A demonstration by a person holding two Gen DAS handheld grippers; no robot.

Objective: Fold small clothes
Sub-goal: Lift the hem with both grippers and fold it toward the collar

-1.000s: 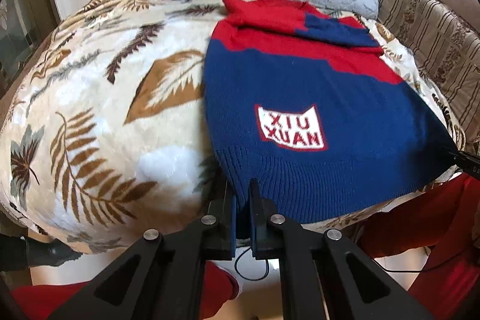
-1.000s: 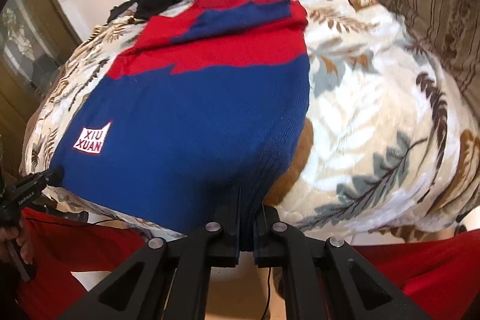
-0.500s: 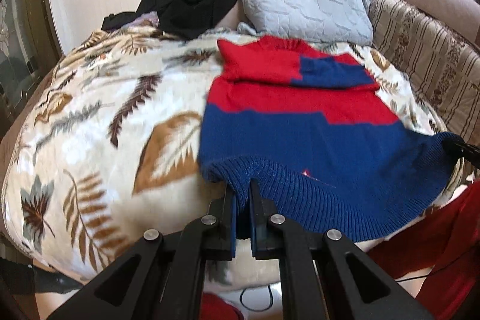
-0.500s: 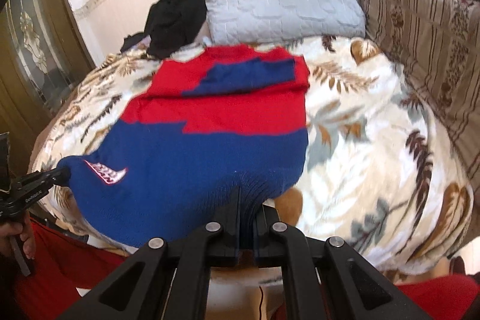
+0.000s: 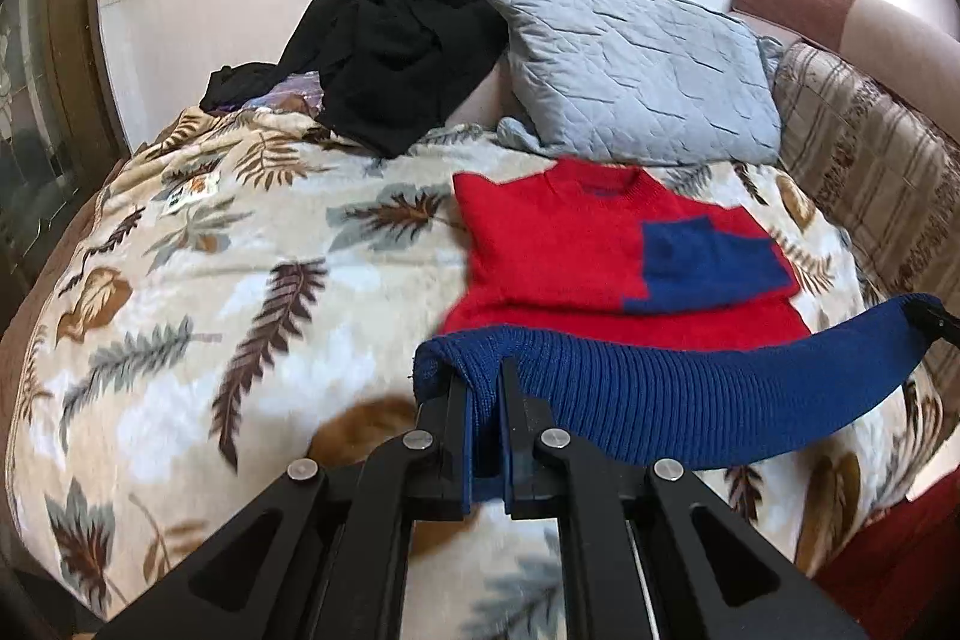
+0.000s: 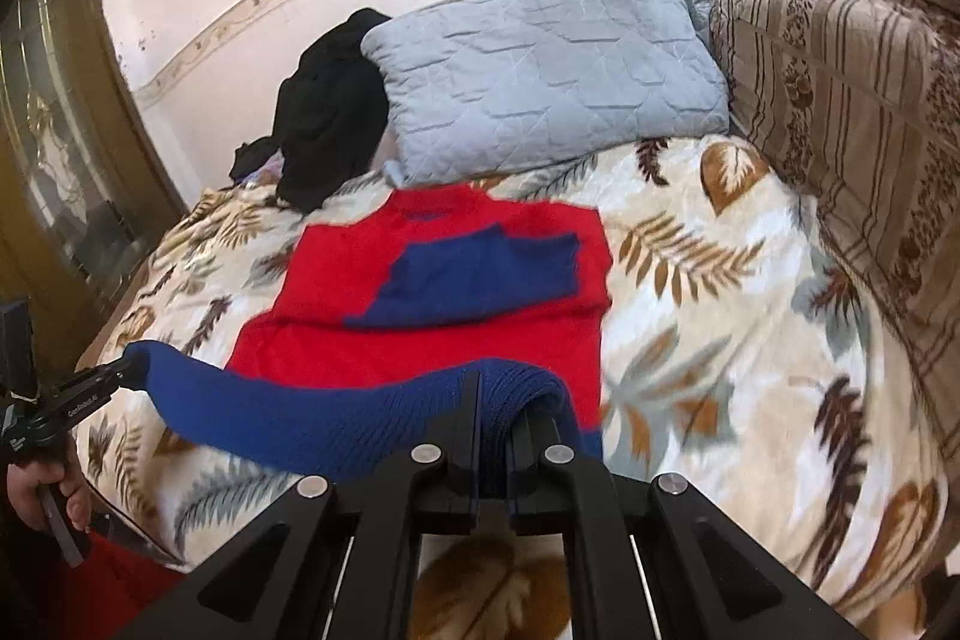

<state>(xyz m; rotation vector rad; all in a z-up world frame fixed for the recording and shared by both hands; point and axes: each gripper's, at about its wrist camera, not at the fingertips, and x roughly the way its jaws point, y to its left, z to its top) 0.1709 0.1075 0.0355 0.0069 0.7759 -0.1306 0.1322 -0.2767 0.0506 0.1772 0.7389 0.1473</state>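
So both grippers are pinching the ribbed blue hem [image 5: 690, 400] of the red-and-blue knit sweater [image 5: 576, 250]. The left gripper [image 5: 483, 400] is clamping one hem corner with its jaws pressed together on the knit, and the right gripper [image 6: 495, 412] is doing the same at the other corner. The hem is hanging between them like a slack band, lifted off the leaf-print blanket [image 5: 210, 280]. The sweater's red top is lying flat toward 12 o'clock, neckline pointing at the grey quilted pillow [image 5: 636, 70], with one blue sleeve [image 5: 708, 262] folded across the chest. A black garment [image 5: 396, 46] is piled at about 11 o'clock, well clear.

Looks like the bottom-to-top fold is happening. To do it well I'd say: be keeping both corners level and the hem taut so it isn't sagging in the middle, be carrying it toward 12 o'clock to the shoulders, and be lowering both sides together so the edges line up and the sleeve isn't getting dragged.
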